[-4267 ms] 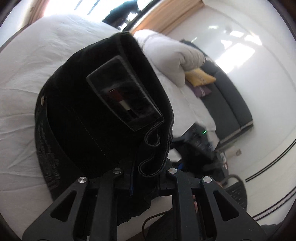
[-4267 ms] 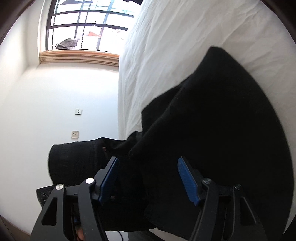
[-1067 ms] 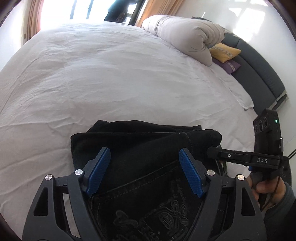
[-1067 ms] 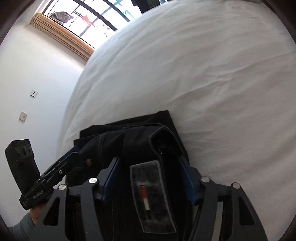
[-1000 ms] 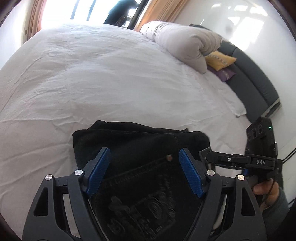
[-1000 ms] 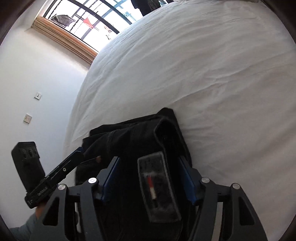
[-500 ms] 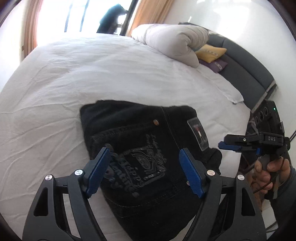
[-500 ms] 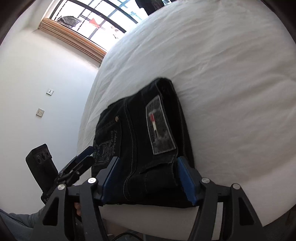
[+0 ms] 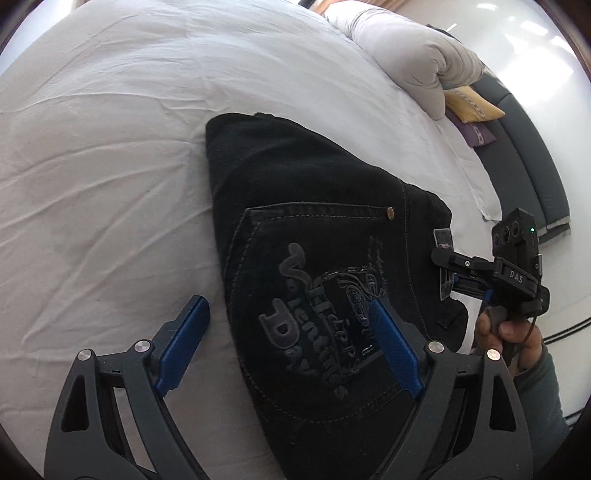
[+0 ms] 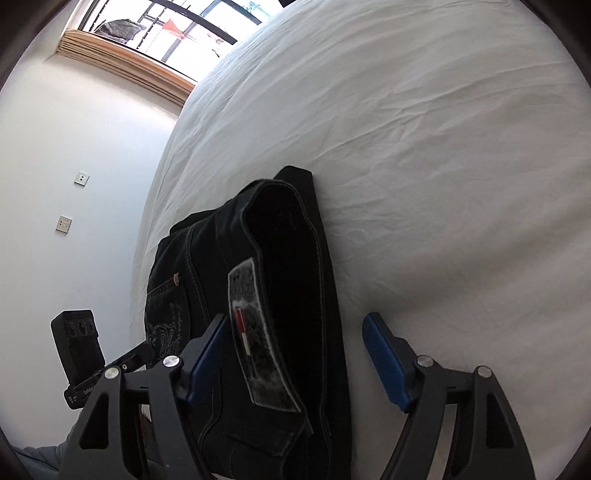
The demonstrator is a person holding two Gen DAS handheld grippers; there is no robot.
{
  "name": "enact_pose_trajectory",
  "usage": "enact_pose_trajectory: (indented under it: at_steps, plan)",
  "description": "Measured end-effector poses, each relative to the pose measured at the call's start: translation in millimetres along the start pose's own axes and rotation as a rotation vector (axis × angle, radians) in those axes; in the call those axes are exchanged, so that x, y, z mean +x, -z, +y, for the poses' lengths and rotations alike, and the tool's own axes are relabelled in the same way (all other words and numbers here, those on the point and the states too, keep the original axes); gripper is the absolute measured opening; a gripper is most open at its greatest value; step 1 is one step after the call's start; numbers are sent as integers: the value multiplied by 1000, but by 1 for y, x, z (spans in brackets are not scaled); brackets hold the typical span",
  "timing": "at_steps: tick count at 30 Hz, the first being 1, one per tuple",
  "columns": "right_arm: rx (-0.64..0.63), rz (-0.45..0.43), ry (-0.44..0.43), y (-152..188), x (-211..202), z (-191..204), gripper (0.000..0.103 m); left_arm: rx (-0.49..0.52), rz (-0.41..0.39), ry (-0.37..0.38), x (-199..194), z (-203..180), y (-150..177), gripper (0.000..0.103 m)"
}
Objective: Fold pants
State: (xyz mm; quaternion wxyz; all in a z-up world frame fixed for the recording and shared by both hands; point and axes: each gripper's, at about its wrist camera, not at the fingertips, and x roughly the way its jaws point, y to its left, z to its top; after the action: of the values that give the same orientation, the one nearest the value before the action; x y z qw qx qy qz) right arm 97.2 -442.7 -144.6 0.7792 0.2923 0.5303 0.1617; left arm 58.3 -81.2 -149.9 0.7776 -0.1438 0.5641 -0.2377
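The black jeans [image 9: 317,258] lie folded in a compact stack on the white bed sheet [image 9: 110,147], back pocket with embroidered lettering facing up. My left gripper [image 9: 288,339] is open and empty, just above the stack's near left edge. In the right wrist view the jeans [image 10: 280,295] show their waistband and a grey patch label. My right gripper [image 10: 295,350] is open and empty, straddling the waistband end without holding it. The right gripper also shows in the left wrist view [image 9: 461,269] at the stack's right edge.
A rolled white duvet [image 9: 410,62] and yellow and purple cushions [image 9: 472,107] lie at the bed's far right, beside a dark headboard. A white wall with switches [image 10: 70,199] and a window [image 10: 177,33] border the bed's left side.
Both grippers let go of the folded jeans, laid them flat on the bed and pulled back a little. The stack now lies still with the pocket up.
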Motion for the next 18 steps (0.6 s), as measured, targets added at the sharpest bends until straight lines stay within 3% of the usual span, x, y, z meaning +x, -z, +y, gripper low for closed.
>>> enact_pose_trajectory:
  at_steps: [2,4,10,14,18]
  plan:
    - [-21,24,0,-1,5,7,58,22,18,-13,5,-9,0,78]
    - [-58,36,47,0,9,15,54,31,26,-29,12,-15,-5,67]
    - [-129,15,153,8,3,38,29,24,6,-26,4,-20,-5,37]
    - [-245,-25,263,17,-5,74,20,46,-9,-26,-4,-28,-13,27]
    - [-311,-82,267,18,-21,109,19,58,-50,-16,-29,-31,-24,25]
